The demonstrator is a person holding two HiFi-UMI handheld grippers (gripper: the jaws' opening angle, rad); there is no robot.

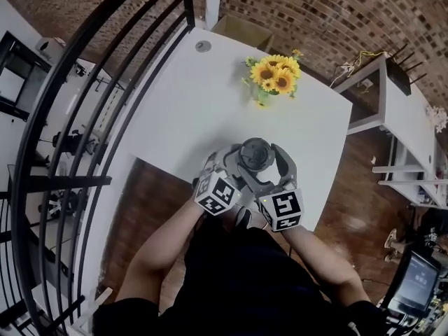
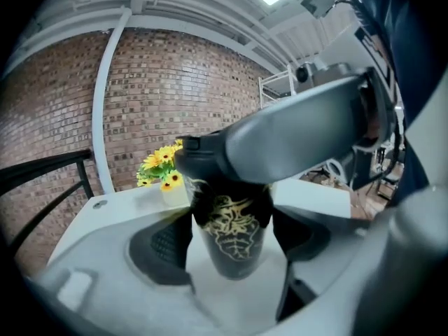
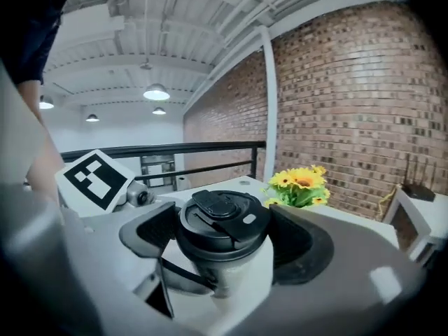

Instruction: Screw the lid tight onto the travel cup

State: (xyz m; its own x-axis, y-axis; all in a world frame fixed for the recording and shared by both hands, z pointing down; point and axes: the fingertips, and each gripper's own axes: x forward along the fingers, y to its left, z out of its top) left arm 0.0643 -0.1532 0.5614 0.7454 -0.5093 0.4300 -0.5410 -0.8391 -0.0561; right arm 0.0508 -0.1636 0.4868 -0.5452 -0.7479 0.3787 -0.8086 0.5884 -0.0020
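Observation:
The travel cup (image 1: 255,161) stands near the front edge of the white table (image 1: 189,110), a dark lid (image 1: 255,151) on its top. Both grippers close in on it from the near side. In the left gripper view the cup's body (image 2: 232,247) is dark with a gold pattern, and the left gripper (image 2: 231,235) has its pads against both sides, below the lid. The right gripper's jaw crosses above it. In the right gripper view the lid (image 3: 222,219) sits between the pads, and the right gripper (image 3: 221,238) is shut on its rim. The left gripper (image 1: 229,168) and the right gripper (image 1: 269,168) stand side by side.
A small vase of sunflowers (image 1: 274,75) stands at the far side of the table. A round grommet (image 1: 203,46) sits at the far left corner, a cardboard box (image 1: 241,28) behind it. A black railing (image 1: 84,117) runs along the left; a white desk (image 1: 413,117) is at right.

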